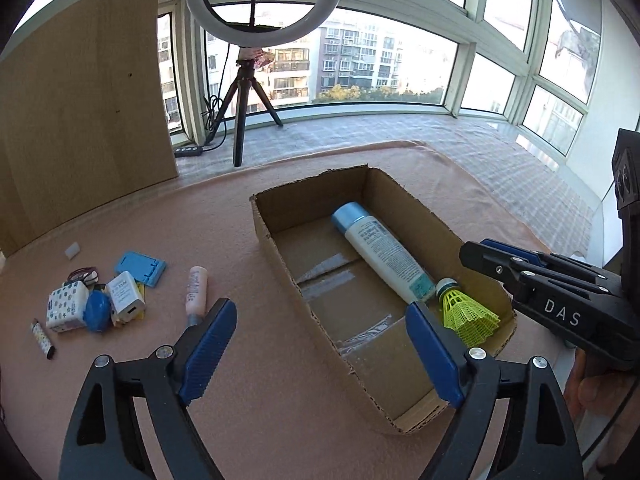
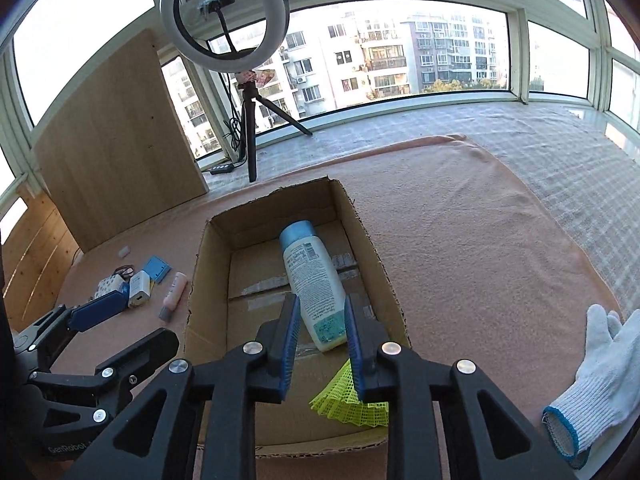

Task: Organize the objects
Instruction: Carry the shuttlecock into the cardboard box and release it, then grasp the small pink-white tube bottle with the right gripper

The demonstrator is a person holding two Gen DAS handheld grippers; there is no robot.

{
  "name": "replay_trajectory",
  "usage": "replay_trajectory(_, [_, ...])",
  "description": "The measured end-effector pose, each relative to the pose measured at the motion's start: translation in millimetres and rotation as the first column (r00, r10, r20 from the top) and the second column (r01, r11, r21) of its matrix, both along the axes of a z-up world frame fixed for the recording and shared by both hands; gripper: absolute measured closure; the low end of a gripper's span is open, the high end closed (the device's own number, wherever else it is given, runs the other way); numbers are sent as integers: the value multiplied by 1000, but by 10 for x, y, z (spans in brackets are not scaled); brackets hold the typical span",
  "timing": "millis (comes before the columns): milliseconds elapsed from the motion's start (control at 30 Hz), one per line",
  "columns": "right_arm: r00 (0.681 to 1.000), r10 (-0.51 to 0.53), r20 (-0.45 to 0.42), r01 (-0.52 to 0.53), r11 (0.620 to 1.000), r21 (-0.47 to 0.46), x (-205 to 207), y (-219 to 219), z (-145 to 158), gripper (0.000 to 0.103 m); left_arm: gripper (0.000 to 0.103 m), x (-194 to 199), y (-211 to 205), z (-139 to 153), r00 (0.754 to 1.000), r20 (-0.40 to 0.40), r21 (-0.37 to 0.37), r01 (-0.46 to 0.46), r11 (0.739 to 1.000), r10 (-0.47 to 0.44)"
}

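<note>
An open cardboard box (image 1: 276,256) sits on the pink cloth. Inside it lie a white bottle with a blue cap (image 1: 380,252) and a yellow shuttlecock (image 1: 468,312) at the near right corner. My left gripper (image 1: 320,340) is open wide and empty, hovering over the box's near left wall. My right gripper (image 2: 322,340) hangs over the near end of the box (image 2: 200,280), jaws slightly apart with nothing pressed between them. The shuttlecock (image 2: 352,396) lies just under its right finger and the bottle (image 2: 312,280) just ahead. A pink tube (image 1: 196,288) lies left of the box.
Left of the box is a cluster of small things: a patterned white box (image 1: 66,308), a blue round object (image 1: 98,312), a white charger (image 1: 126,298), a blue stand (image 1: 140,268), a lighter (image 1: 42,338). A white glove (image 2: 592,380) lies at the right. A ring-light tripod (image 1: 240,120) and a wooden board (image 1: 80,100) stand behind.
</note>
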State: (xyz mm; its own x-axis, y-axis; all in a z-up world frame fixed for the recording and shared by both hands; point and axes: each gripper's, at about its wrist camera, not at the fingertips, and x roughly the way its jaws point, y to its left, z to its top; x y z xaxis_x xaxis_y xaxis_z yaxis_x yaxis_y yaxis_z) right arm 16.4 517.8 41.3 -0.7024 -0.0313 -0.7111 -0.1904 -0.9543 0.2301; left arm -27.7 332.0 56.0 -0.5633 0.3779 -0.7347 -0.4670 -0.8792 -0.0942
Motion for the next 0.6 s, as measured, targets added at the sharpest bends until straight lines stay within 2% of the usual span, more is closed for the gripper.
replay_trajectory(233, [999,38,21,-38,999,17,-128,-535,5,82,14,26,-736,-108,997,13,32,-70,997,70])
replay_trajectory(467, [994,99,54,-101,994,47,-305,-1304,-49,81,13,61,-1718,-259,987,38,63,-161,985,159])
replay_trajectory(600, [981,169,98,-176,982,62,-449,-1831,-174,73,12,30,-2284,-362,968,75,87,-246,965,240])
